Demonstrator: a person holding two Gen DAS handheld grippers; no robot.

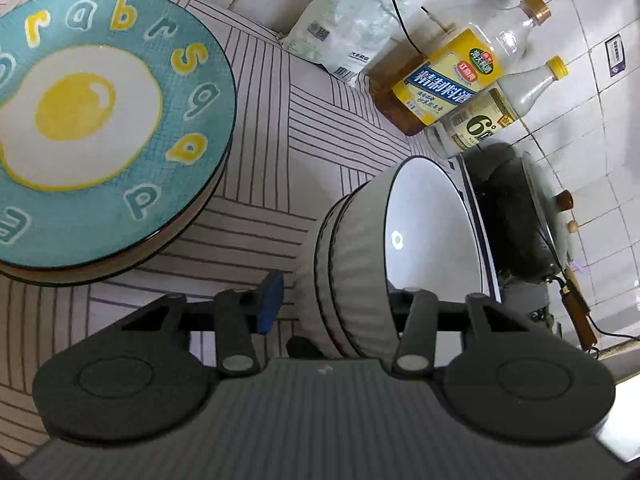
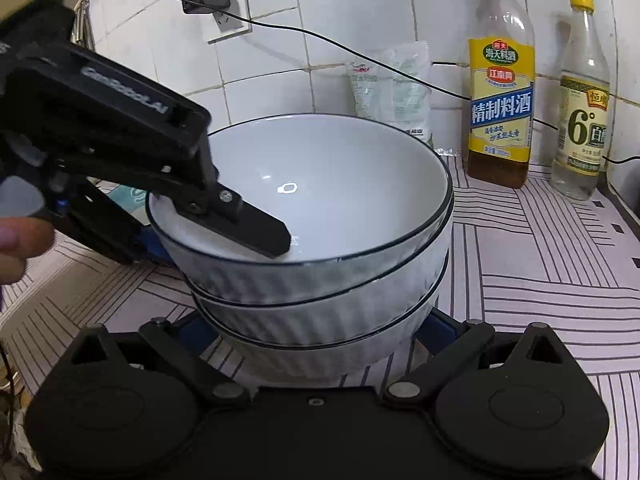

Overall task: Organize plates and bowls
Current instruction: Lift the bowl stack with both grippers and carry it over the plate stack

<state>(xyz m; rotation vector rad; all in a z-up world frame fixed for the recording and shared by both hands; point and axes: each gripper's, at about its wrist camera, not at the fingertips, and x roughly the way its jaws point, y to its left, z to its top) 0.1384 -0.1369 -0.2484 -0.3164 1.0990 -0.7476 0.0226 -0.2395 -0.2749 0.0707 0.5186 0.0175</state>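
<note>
Three white ribbed bowls with dark rims (image 2: pixel 320 288) sit nested on the striped mat. My left gripper (image 2: pixel 208 236) straddles the top bowl's left rim. Its black finger (image 2: pixel 260 232) lies inside the bowl, and its blue-padded finger is outside the wall. In the left wrist view the blue pad (image 1: pixel 272 300) stands a little off the bowl stack (image 1: pixel 352 264), so my left gripper (image 1: pixel 336 286) is open. My right gripper (image 2: pixel 318 330) is wide open, one blue pad on each side of the bottom bowl. A teal fried-egg plate (image 1: pixel 120 120) tops a plate stack to the left.
Two bottles (image 2: pixel 500 92) (image 2: pixel 582 112) and a white bag (image 2: pixel 388 84) stand against the tiled wall behind the bowls. A dark wok with a lid (image 1: pixel 520 216) sits on the stove to the right. A black cable (image 2: pixel 360 52) runs from a wall socket. A person's fingers (image 2: pixel 16 248) hold the left gripper.
</note>
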